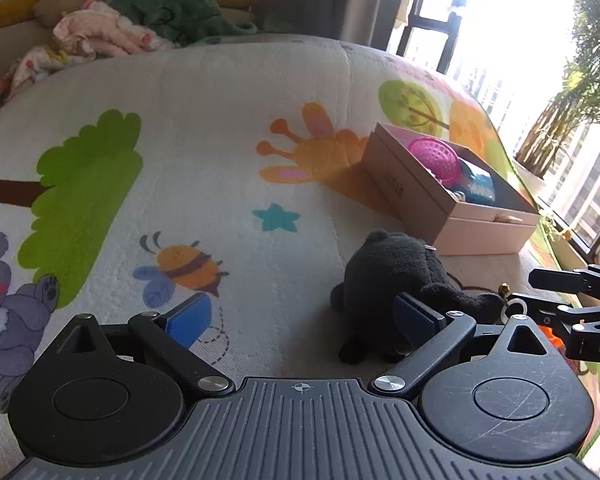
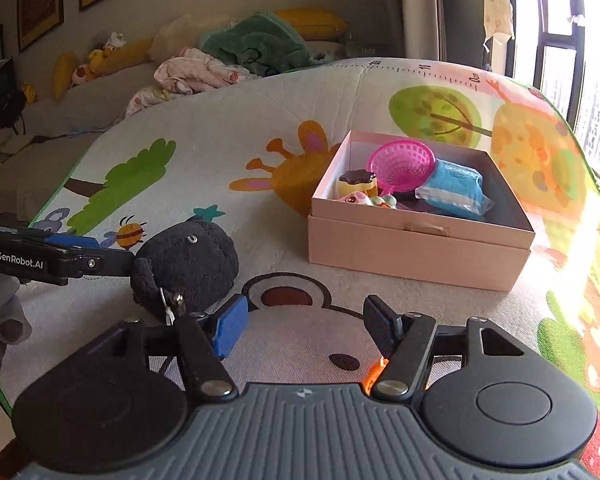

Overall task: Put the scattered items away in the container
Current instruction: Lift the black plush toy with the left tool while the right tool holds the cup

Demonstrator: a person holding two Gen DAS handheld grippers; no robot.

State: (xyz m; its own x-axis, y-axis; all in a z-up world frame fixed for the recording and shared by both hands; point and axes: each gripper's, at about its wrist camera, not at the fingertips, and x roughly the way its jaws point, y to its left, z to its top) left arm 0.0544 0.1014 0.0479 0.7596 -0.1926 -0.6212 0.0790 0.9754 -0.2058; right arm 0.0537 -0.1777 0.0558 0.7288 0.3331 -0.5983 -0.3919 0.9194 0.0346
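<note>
Nearby, both left tongs (image 1: 304, 322) and right tongs (image 2: 304, 322) released, black plush toy (image 2: 188, 264) lying loose left of pink box (image 2: 416, 256).

A play mat (image 2: 260, 120) covers the floor and carries all items. An open box (image 2: 416, 248) sits on the mat toward the window side, to the right in both views. Inside it lie a small basket (image 2: 402, 165), a wrapped packet (image 2: 454, 188) to the basket's right, and a small pudding-shaped toy (image 2: 358, 184) to its left. A plush toy (image 2: 188, 264) lies on the mat left of the box and apart from it. The left gripper (image 1: 302, 316) stands with the plush at its right-hand finger; the right gripper (image 2: 304, 320) sits just right of the plush, before the box. Behind the mat, bedding and clothes (image 2: 228, 64) lie heaped.
</note>
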